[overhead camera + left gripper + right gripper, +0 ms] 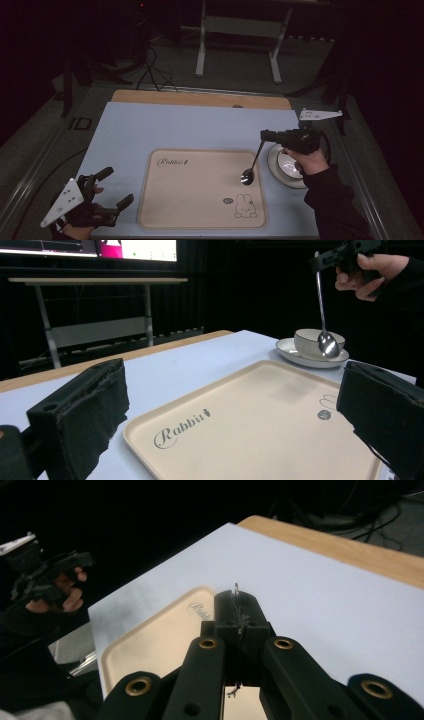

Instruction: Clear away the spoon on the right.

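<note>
My right gripper [266, 135] is shut on the handle of a metal spoon [252, 162], which hangs bowl-down over the right part of the beige tray [190, 200]. The left gripper view has the same spoon [322, 310] dangling in front of a white bowl [311, 337] on its saucer [290, 349]. In the right gripper view the jaws pinch the spoon's handle tip [236, 591]. My left gripper [114, 187] rests open at the table's near left corner, left of the tray, nothing between its pads [85, 410].
The tray [260, 425] carries "Rabbit" lettering and a rabbit drawing. The bowl and saucer [274, 172] stand just right of it, under the right hand. A pale blue mat [150, 130] covers the table. A white frame stand [237, 30] sits on the floor beyond.
</note>
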`<move>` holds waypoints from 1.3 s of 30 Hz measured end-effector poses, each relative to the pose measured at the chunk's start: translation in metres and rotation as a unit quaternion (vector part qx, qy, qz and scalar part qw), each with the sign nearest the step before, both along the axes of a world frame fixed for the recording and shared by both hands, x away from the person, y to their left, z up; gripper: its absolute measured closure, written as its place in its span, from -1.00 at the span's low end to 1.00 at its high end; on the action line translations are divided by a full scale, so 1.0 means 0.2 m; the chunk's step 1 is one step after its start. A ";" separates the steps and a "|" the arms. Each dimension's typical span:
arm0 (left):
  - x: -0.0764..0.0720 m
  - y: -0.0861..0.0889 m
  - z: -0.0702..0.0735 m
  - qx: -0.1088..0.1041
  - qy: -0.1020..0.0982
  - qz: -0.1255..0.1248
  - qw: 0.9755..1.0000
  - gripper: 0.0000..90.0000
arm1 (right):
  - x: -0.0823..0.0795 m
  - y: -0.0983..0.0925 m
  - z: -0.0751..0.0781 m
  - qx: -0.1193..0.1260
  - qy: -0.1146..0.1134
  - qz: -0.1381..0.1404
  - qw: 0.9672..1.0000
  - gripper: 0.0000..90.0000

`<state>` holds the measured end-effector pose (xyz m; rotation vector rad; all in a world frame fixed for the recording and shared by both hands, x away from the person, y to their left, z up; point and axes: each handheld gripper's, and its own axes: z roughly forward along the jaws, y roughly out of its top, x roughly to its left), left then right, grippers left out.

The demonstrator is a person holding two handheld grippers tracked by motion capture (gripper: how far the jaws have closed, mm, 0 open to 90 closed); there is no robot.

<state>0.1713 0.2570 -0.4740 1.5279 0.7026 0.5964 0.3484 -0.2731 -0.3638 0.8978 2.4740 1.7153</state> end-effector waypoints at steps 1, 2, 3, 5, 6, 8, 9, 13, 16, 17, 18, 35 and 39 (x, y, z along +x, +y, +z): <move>0.00 0.00 0.00 0.001 0.000 -0.001 1.000 -1.00 | 0.00 0.02 -0.01 -0.001 0.002 0.005 1.000 1.00; 0.00 0.00 0.00 0.002 -0.001 -0.001 1.000 -1.00 | 0.00 0.03 -0.02 -0.001 0.004 0.010 1.000 1.00; 0.00 0.00 0.00 0.002 -0.001 -0.001 1.000 -1.00 | 0.00 0.05 -0.03 -0.002 0.008 0.021 1.000 1.00; 0.00 0.00 0.00 0.003 -0.002 0.000 1.000 -1.00 | 0.00 0.08 -0.05 -0.005 0.012 0.032 0.999 1.00; 0.00 0.00 0.00 0.003 -0.001 0.000 1.000 -1.00 | 0.00 0.09 -0.07 -0.005 0.016 0.039 0.999 1.00; 0.00 0.00 0.00 0.002 0.000 0.001 1.000 -1.00 | 0.00 0.12 -0.10 -0.007 0.024 0.049 0.998 1.00; 0.00 0.00 0.00 0.002 0.000 0.001 1.000 -1.00 | 0.00 0.14 -0.11 -0.008 0.028 0.053 0.998 1.00; 0.00 0.00 0.00 0.002 -0.001 -0.001 1.000 -1.00 | -0.01 0.18 -0.17 -0.011 0.040 0.074 0.996 1.00; 0.00 0.00 0.00 0.003 -0.001 0.000 1.000 -1.00 | -0.01 0.21 -0.22 -0.014 0.049 0.090 0.995 1.00; 0.00 0.00 0.00 0.002 -0.001 0.000 1.000 -1.00 | -0.01 0.22 -0.23 -0.017 0.050 0.095 0.994 1.00; 0.00 0.00 0.00 0.001 -0.001 0.000 1.000 -1.00 | -0.02 0.23 -0.25 -0.019 0.053 0.096 0.994 1.00; 0.00 0.00 0.00 -0.002 0.000 -0.003 1.000 -1.00 | 0.00 0.33 -0.44 -0.038 0.089 0.111 0.989 1.00; 0.00 0.00 0.00 0.001 -0.001 -0.005 1.000 -1.00 | 0.01 0.32 -0.46 -0.039 0.093 0.099 0.990 0.97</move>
